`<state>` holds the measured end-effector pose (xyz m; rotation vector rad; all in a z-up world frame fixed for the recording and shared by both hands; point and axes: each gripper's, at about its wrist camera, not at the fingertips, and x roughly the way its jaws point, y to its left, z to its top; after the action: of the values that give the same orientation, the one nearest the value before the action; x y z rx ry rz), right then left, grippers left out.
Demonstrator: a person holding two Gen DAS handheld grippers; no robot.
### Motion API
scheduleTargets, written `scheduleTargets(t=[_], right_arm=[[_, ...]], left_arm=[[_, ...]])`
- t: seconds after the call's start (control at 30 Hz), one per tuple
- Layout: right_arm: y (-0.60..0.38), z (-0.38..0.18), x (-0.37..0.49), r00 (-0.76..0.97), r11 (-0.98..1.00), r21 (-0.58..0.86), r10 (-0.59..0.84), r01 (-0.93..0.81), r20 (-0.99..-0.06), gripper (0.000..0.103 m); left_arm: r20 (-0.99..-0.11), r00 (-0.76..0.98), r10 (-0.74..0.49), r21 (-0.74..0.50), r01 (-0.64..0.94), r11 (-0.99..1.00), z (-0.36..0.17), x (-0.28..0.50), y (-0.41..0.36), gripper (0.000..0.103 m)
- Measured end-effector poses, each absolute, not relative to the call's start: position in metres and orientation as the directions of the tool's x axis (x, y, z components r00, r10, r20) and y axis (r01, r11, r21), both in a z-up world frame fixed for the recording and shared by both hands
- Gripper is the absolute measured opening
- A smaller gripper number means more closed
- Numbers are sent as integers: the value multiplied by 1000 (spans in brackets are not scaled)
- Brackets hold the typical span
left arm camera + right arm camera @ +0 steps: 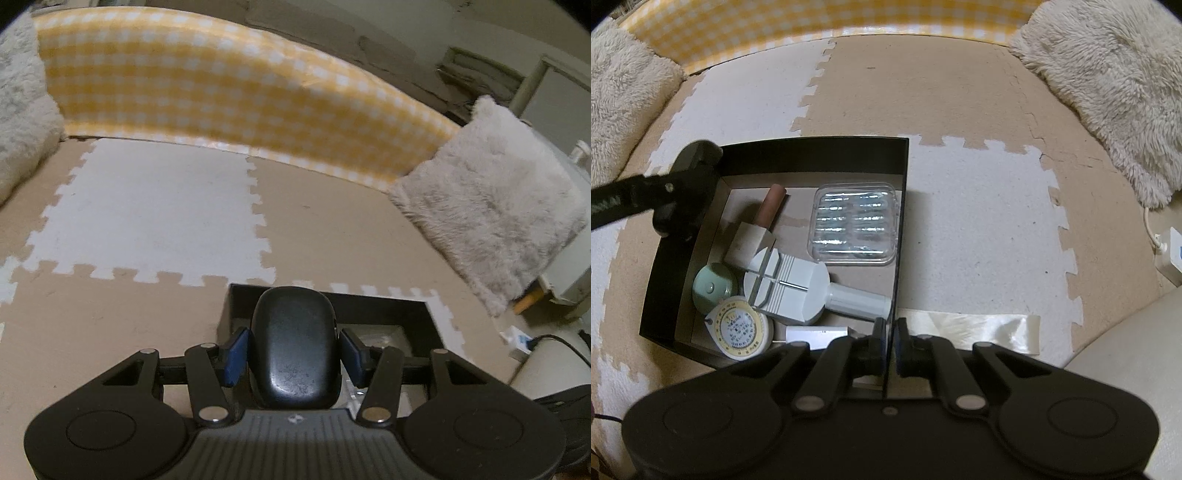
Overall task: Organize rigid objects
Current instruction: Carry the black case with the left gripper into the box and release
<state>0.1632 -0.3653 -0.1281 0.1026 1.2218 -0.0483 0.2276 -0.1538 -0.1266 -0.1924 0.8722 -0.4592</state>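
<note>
My left gripper point(293, 354) is shut on a smooth black rounded case point(295, 347) and holds it above the near part of the black box point(332, 301). In the right wrist view the left gripper point(683, 192) and the case point(700, 151) hang over the box's far left corner. My right gripper point(891, 345) is shut on the box's right wall point(901, 229). The box holds a clear plastic case point(855, 229), a white watch tool point(798, 288), a mint round object point(714, 288), a round tape measure point(740, 328), a brown tube point(770, 210) and a small grey block point(816, 334).
The box stands on a beige and white puzzle mat point(960, 221). Fluffy cushions point(487, 221) sit at left and right. A yellow checked panel point(221, 96) lines the back. A white cloth strip point(979, 326) lies right of the box. A white plug and cable point(1171, 254) lie at far right.
</note>
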Motion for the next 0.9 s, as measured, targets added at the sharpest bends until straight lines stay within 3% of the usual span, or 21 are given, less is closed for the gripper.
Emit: scheduleTargets(t=[0.2, 0.4, 0.8, 0.9], right_arm=[[-365, -128, 163, 342, 994, 52, 18, 92, -940, 5], [-364, -128, 163, 342, 995, 51, 17, 91, -940, 5], [-363, -128, 163, 342, 995, 51, 17, 90, -940, 5], [-363, -128, 163, 342, 995, 51, 17, 90, -940, 5]], left_arm=[[-698, 542, -467, -334, 330, 883, -123, 227, -156, 64], [-720, 523, -456, -306, 351, 885, -119, 223, -160, 68], [-759, 485, -434, -268, 375, 888, -112, 215, -165, 100], [-768, 484, -420, -254, 372, 893, -111, 211, -165, 103]])
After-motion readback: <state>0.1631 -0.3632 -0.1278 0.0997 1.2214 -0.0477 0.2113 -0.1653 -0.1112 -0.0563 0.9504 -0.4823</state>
